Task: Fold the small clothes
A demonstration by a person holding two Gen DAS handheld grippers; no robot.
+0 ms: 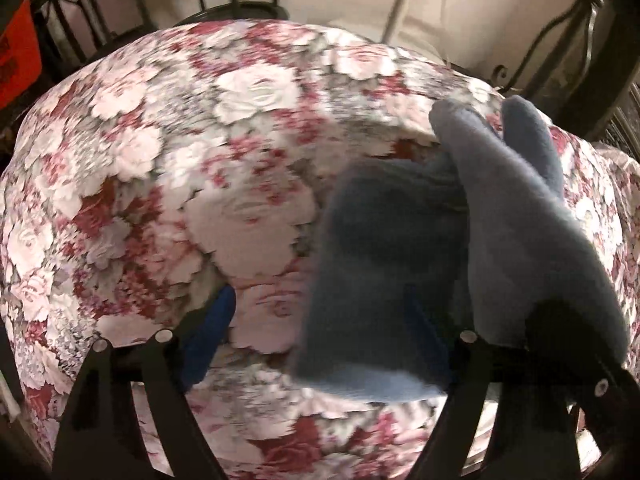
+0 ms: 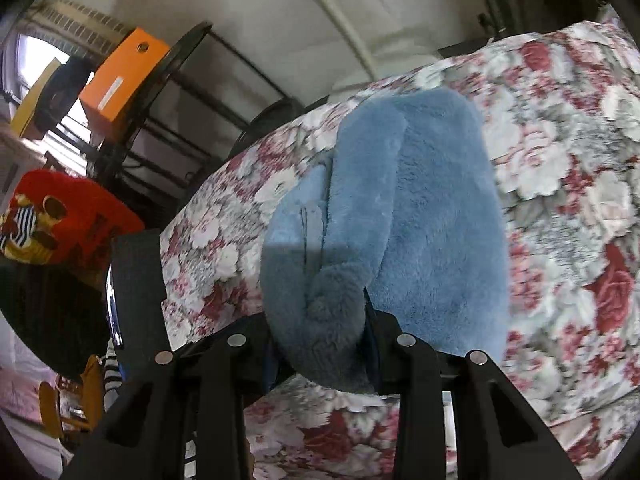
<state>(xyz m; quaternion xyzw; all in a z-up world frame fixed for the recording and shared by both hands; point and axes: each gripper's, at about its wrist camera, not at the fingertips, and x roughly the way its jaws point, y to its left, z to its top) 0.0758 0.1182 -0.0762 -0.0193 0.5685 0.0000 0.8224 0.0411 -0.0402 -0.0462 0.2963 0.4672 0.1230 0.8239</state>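
Note:
A fluffy blue fleece garment (image 1: pixel 500 240) hangs over the round table's floral cloth (image 1: pixel 180 160). In the left wrist view my left gripper (image 1: pixel 316 300) stands wide open. Its left blue pad (image 1: pixel 212 320) is bare, and the fleece drapes across the right finger and hides it. In the right wrist view the same garment (image 2: pixel 420 220) spreads out ahead over the floral cloth (image 2: pixel 560 160). A bunched fold of it is pinched between the jaws of my right gripper (image 2: pixel 324 320), which is shut on it.
Beyond the table's far left edge stands a black metal rack (image 2: pixel 180 92) with an orange box (image 2: pixel 124 76) on it. A red and yellow pile (image 2: pixel 68 216) lies lower left. Dark iron rails (image 1: pixel 580 40) and a pale wall stand behind the table.

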